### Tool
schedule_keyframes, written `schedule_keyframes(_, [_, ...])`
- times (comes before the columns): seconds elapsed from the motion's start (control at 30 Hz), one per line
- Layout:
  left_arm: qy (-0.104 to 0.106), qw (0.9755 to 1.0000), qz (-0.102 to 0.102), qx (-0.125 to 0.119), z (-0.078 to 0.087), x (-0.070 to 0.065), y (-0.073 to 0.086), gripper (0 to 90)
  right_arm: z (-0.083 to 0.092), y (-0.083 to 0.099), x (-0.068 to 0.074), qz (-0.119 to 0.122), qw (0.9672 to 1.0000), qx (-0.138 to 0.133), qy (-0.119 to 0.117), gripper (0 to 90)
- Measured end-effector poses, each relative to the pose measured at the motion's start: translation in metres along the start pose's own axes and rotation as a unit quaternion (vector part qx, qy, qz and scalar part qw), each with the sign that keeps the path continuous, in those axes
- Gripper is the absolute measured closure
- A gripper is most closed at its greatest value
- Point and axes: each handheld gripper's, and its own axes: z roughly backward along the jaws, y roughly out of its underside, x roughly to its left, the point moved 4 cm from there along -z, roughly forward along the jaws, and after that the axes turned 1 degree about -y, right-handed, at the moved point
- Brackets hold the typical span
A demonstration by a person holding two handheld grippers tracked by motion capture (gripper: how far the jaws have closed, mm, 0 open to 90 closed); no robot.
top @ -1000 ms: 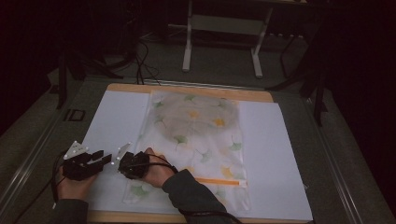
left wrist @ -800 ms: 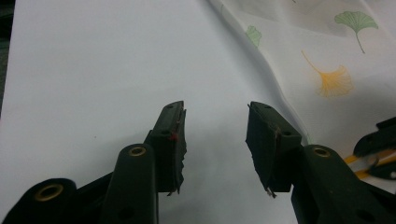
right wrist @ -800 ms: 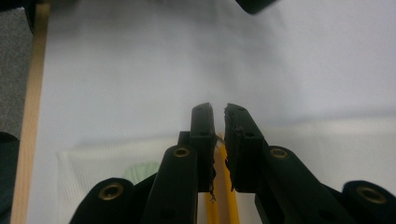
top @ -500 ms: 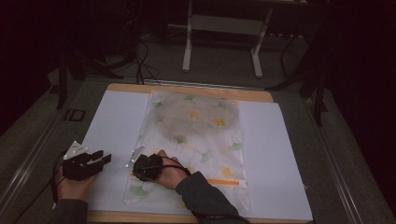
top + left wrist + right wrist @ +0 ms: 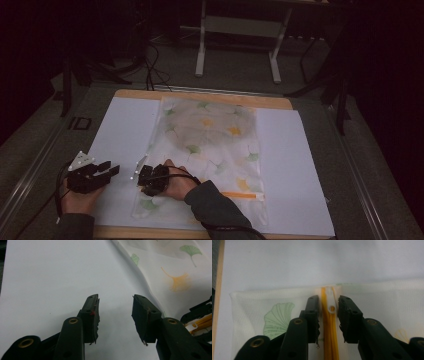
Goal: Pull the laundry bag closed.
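Table (image 5: pixel 125 95) with wooden far edge, covered by a white sheet (image 5: pixel 125 130). On the sheet, a pale mesh pouch (image 5: pixel 210 145) printed with ginkgo leaves runs from the far edge to the near edge, a little left of centre.

Right forearm, dark sleeve (image 5: pixel 215 205), enters from the near edge and angles left; right gripper (image 5: pixel 146 179) rests low on the pouch's near-left part. In the right gripper view its jaws stand partly apart, having just been opening, with the orange zipper (image 5: pixel 329 337) and its white pull tab (image 5: pixel 330 302) between them, pads not pressing.

Left hand (image 5: pixel 80 200) lies near the near-left corner, just left of the pouch; left gripper (image 5: pixel 102 172) over bare sheet, jaws apart, nothing between.
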Motion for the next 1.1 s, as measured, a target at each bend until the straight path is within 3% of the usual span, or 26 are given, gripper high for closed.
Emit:
schedule_keyframes(0.23, [0.007,1.0,-0.004,0.005,-0.001,-0.003,0.0,57.2,-0.002,-0.008,0.001,-0.002,0.9996,0.029,0.001,81.2])
schedule_keyframes(0.4, [0.011,0.9999,-0.008,0.007,-0.002,-0.005,-0.001,57.2,-0.001,-0.007,0.001,-0.014,0.9994,0.033,-0.006,82.5])
schedule_keyframes(0.6, [0.029,0.9995,-0.007,0.013,-0.002,-0.008,-0.002,57.3,0.001,-0.006,0.0,-0.01,0.9992,0.039,-0.005,83.9])
schedule_keyframes(1.0, [0.069,0.9966,-0.018,0.041,-0.007,-0.026,-0.006,57.7,0.005,0.0,0.004,0.008,0.9997,0.022,0.01,84.2])
schedule_keyframes(1.1, [0.085,0.9955,-0.008,0.041,-0.007,-0.029,-0.008,58.0,0.007,0.001,0.005,0.013,0.9997,0.016,0.015,84.2])
